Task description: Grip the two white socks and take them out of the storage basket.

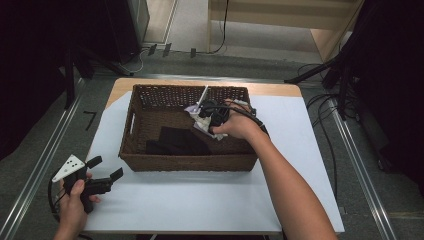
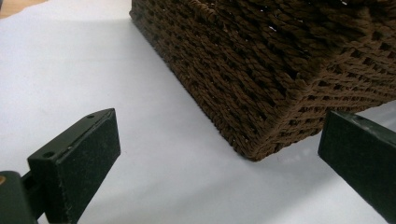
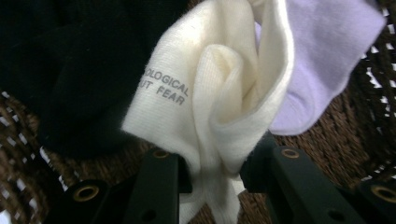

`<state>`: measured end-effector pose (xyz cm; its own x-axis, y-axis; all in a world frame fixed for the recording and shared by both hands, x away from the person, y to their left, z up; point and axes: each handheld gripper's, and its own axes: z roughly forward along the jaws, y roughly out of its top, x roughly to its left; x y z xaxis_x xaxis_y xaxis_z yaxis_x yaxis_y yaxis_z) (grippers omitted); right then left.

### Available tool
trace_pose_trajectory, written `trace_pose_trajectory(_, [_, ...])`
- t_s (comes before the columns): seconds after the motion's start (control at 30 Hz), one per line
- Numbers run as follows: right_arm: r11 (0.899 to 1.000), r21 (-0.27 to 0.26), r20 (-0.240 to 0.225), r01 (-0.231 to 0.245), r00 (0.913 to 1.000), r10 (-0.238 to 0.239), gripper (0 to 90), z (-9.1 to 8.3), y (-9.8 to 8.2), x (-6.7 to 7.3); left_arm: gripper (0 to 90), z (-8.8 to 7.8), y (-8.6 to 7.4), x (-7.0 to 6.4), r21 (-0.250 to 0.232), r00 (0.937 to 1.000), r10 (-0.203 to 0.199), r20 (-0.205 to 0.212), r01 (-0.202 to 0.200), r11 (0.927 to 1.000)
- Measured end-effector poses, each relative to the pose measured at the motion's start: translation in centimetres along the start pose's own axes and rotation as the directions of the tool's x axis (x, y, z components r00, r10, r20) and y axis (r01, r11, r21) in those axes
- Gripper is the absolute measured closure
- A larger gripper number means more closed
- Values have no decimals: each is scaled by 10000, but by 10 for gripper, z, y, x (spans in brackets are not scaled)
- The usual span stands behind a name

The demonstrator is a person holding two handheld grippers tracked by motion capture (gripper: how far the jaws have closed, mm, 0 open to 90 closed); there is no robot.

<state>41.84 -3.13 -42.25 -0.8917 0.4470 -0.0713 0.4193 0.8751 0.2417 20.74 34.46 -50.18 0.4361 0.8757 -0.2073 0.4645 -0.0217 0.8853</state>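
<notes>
A brown woven basket [image 1: 150, 97] stands on the white sheet in the high view. Inside it my right gripper [image 1: 209, 120] is shut on a cream sock [image 3: 219, 107] with grey lettering and a lilac toe [image 3: 322, 60]; the bunched cloth is pinched between the two black jaws and hangs lifted off the basket floor. Dark cloth [image 1: 177, 141] lies on the basket floor [image 3: 28, 70] to the left of the sock. My left gripper [image 1: 104, 170] rests at the sheet's front left, open and holding nothing, jaws pointing at the basket's near corner [image 2: 254, 149].
The white sheet [image 1: 200, 200] covers most of the wooden table [image 1: 270, 89]. Metal rails run along both sides of the table on the floor. Cables and dark stands sit at the far right and far left.
</notes>
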Motion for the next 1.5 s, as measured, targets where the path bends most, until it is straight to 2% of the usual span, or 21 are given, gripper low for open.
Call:
trace_pose_trajectory(0.13, [10000,7,22,68,10000,-68,715,-7,-5,-3,0,0,0,0,-1,10000,-2,1,2,10000])
trace_pose_trajectory(0.3, [9985,384,-100,399,9992,-395,710,-11,-12,-5,1,0,0,0,0,10000,-10,9,10,10000])
trace_pose_trajectory(0.33, [9960,566,-264,697,9973,-683,709,-13,-16,-4,1,0,0,0,3,10000,-12,8,12,10000])
trace_pose_trajectory(0.37, [9948,642,-285,786,9966,-769,709,-14,-17,-4,1,0,0,0,5,10000,-15,9,15,10000])
trace_pose_trajectory(0.6, [9921,836,-530,935,9946,-893,709,-20,-30,-7,0,0,0,0,4,10000,-12,-3,12,10000])
trace_pose_trajectory(0.73, [9928,753,-613,932,9942,-887,706,-23,-35,-8,1,0,0,0,3,10000,-19,-11,19,10000])
trace_pose_trajectory(1.03, [9972,211,-780,713,9945,-695,706,-41,-46,-13,0,0,0,0,-3,10000,-26,-24,26,10000])
trace_pose_trajectory(1.17, [9989,-144,-730,448,9963,-457,705,-58,-53,-21,0,1,0,0,-18,10000,-47,-32,47,10000])
trace_pose_trajectory(1.5, [9988,-441,-467,227,9986,-248,704,-92,-61,-30,1,1,0,0,-46,10000,-40,-41,40,10000])
